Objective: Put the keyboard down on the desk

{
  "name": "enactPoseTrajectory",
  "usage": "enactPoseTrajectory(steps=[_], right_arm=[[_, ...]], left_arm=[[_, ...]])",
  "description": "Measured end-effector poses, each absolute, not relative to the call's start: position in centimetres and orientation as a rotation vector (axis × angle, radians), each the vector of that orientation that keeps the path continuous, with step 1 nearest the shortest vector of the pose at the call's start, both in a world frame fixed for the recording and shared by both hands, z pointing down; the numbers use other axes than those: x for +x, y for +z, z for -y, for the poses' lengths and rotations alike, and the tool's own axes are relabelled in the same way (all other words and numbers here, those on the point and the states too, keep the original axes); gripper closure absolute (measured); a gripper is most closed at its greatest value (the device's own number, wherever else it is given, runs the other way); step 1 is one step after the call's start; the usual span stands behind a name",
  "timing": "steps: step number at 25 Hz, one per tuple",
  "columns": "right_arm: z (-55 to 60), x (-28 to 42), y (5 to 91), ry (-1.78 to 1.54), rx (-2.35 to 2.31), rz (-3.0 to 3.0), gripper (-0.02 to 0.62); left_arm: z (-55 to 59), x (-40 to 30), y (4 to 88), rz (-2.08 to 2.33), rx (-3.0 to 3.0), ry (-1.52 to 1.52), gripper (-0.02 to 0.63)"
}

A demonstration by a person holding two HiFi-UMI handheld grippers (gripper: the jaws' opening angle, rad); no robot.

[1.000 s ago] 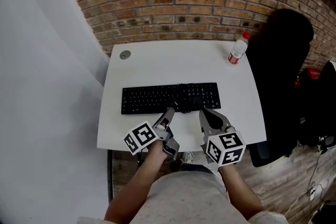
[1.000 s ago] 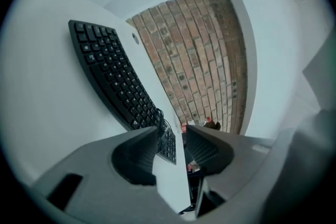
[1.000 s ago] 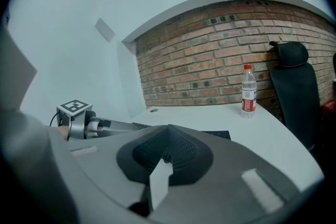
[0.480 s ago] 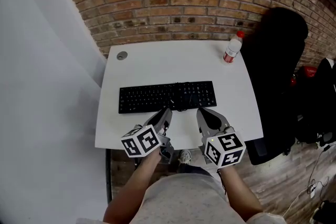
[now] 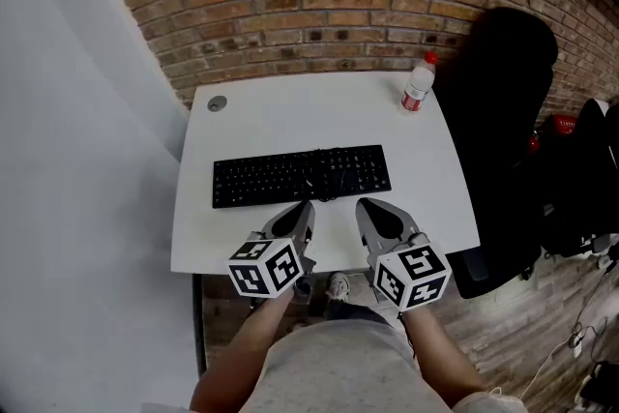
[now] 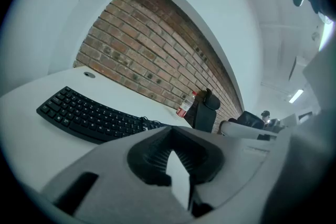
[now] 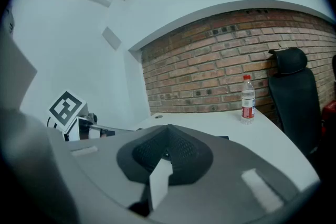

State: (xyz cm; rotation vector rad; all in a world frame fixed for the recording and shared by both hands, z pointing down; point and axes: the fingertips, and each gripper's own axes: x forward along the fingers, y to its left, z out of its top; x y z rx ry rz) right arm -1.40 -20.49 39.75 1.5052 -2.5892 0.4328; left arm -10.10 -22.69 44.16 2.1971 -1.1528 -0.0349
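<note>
Both left gripper (image 5: 306, 206) and right gripper (image 5: 364, 205) hover at the desk (image 5: 290, 116) edge, fingers pressed together, empty, the left's just closed. I see the keyboard (image 5: 302, 175) flat mid-desk, a bottle (image 5: 417, 87) well behind it.

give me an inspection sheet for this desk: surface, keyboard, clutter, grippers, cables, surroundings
surface: white desk, with a round cap set in its far left corner
job's things: black keyboard lies flat on the desk, nothing holding it
clutter: bottle with a red cap, upright near the far right corner
grippers: left gripper shut, its jaws have just been closing with nothing between them; right gripper shut and empty; both hang at the keyboard's near edge, apart from it
cables: what looks like a cord bunched on the keyboard
surroundings: brick wall behind the desk, black chair at its right
</note>
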Motion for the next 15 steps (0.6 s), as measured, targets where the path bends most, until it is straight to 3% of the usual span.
enactPoseTrajectory(steps=[15], right_arm=[[19.39,-0.97,40.2,0.439,1.503,2.593,0.592]], left_arm=[[21.82,-9.19,44.0,1.114,2.214,-0.078,0.612]])
